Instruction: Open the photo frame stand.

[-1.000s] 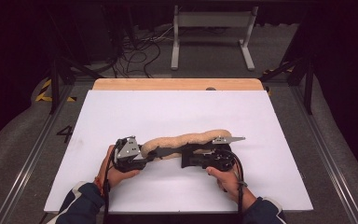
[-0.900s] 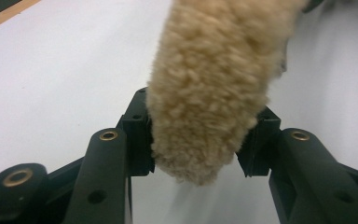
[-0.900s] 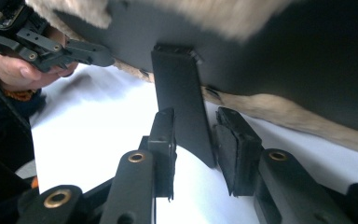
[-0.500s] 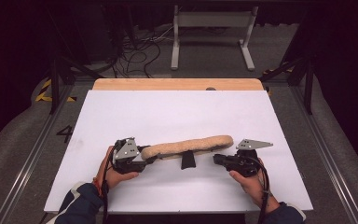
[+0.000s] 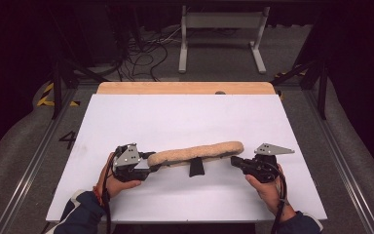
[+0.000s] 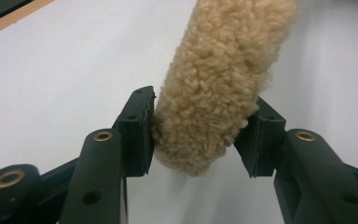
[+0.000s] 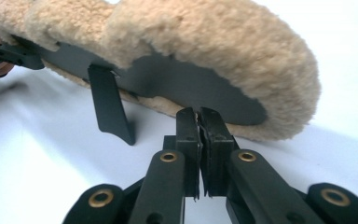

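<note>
Left gripper [image 5: 148, 162] clamps the fleece pad's [image 5: 197, 153] left end. Right gripper [image 5: 234, 161], jaws pinched together, grips its dark backing edge (right end). Pad spans between them over white table [image 5: 185, 117], black strap [image 5: 196, 168] dangling mid-length.

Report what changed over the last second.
The right tool left the middle of the fleece pad, swung out to the right, then came back to the pad's right end with its jaws shut; whether it pinches the backing is unclear. The pad went from humped to straight. The left tool stayed clamped on the left end.
</note>
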A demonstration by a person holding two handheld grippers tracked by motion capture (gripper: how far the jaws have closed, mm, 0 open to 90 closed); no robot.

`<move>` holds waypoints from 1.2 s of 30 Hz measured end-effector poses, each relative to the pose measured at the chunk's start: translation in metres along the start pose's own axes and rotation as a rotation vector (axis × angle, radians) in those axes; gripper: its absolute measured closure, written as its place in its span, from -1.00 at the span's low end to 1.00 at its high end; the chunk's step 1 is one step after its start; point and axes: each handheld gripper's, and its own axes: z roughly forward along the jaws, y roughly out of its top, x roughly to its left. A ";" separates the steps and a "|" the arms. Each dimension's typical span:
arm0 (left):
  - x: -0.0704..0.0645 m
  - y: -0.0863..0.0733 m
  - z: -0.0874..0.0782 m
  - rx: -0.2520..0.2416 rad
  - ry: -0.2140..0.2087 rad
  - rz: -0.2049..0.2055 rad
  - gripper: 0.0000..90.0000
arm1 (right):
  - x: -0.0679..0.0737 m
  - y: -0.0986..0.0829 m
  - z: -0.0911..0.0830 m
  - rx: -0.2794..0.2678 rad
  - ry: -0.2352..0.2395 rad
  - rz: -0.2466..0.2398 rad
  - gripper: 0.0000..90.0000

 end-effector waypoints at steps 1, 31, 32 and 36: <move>0.000 0.000 0.000 -0.002 -0.002 0.000 0.17 | -0.001 0.000 0.000 -0.007 -0.009 0.005 1.00; -0.013 0.000 -0.011 0.009 -0.019 0.026 0.35 | -0.009 0.009 0.002 -0.047 -0.060 0.009 1.00; -0.014 0.000 -0.011 0.007 -0.019 0.023 0.34 | -0.010 0.009 0.002 -0.050 -0.062 0.008 1.00; -0.017 0.000 -0.011 0.010 -0.022 0.020 0.35 | -0.011 0.011 0.004 -0.054 -0.066 0.013 1.00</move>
